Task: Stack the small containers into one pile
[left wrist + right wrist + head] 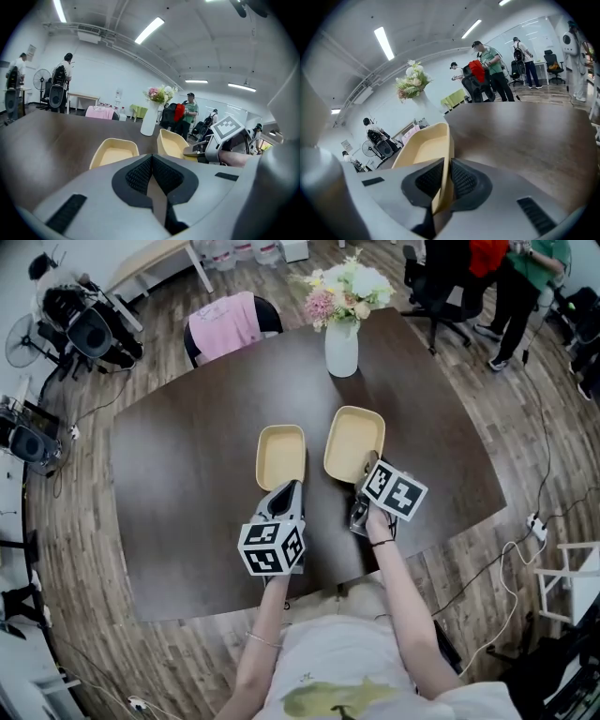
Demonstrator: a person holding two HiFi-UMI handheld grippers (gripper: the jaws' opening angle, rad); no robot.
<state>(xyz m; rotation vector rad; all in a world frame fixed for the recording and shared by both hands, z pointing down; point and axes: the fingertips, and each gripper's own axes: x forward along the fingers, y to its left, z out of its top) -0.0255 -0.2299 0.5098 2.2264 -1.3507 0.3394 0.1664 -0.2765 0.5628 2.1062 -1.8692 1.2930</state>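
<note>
The right gripper (442, 180) pinched the rim of a tilted container (423, 149) in front of the vase (341, 348); the left gripper (152, 174) had its jaws together, empty.

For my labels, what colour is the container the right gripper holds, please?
The container is pale yellow, clearest in head view.
</note>
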